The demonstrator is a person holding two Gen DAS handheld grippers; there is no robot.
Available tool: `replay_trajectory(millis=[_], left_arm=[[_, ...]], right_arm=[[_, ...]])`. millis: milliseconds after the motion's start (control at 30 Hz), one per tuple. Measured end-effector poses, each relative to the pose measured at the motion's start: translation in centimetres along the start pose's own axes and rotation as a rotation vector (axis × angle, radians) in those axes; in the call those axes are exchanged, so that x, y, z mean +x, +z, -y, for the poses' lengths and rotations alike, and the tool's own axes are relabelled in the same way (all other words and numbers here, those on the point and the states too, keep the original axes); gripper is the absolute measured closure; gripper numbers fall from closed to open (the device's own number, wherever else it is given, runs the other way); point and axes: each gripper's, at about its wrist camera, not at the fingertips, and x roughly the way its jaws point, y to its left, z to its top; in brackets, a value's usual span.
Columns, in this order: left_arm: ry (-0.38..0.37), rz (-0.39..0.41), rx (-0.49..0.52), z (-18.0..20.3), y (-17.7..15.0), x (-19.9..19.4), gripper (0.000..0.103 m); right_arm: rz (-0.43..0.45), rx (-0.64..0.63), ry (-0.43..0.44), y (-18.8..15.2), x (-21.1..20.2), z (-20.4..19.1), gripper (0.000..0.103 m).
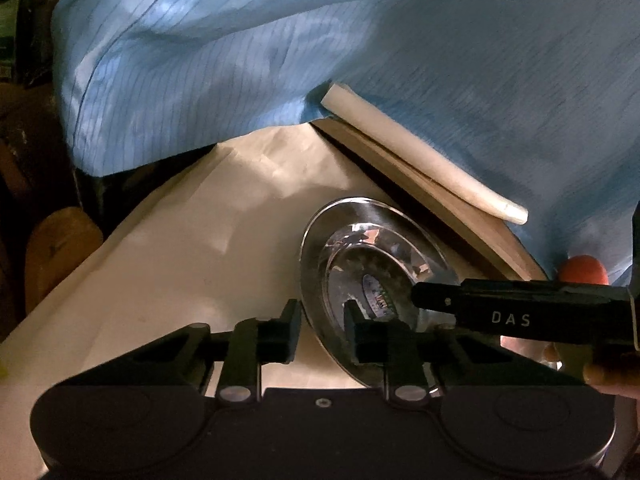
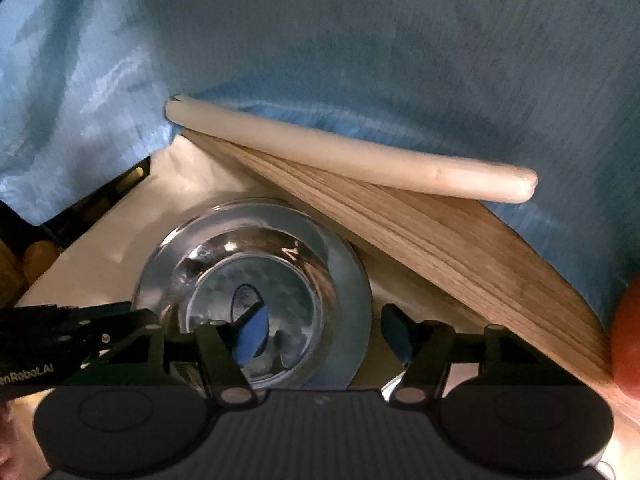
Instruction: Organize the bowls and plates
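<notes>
- A steel bowl [image 1: 372, 264] is seen resting on the paper-covered desk [image 1: 180, 248], directly ahead of both hand-held grippers, with a wooden board [image 2: 420, 232] and a white roll [image 2: 352, 152] just beyond it.
- The left hand-held gripper [image 1: 322, 328] is narrowed around the bowl's near rim, one finger outside and one inside; whether the pads already press cannot be told.
- The right hand-held gripper [image 2: 320, 332] is held moderately wide, its fingers straddling the opposite rim, with no contact evident.
- The step in hand is judged to be the grasping of the bowl for stacking.
- Next, a firm pinch on the thin, slippery rim is called for before any lift.
</notes>
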Motion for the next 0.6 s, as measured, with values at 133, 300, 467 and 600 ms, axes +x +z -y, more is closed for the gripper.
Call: replay_trajectory(millis=[133, 300, 467, 600], left_arm=[[0.010, -0.002, -0.004, -0.2, -0.3, 0.3, 0.085], [0.017, -0.002, -0.008, -0.3, -0.6, 0.4, 0.090], [0.033, -0.002, -0.005, -0.3, -0.9, 0.2, 0.091], [0.044, -0.008, -0.006, -0.8, -1.0, -0.3, 0.091]], right_arm=[[-0.007, -0.003, 0.003, 0.1, 0.2, 0.2, 0.046], [-0.012, 0.017, -0.005, 0.2, 0.2, 0.6, 0.058], [-0.010, 0.022, -0.013, -0.1, -0.1, 0.8, 0.074], [-0.008, 0.039, 0.013, -0.4, -0.6, 1.2, 0.083]])
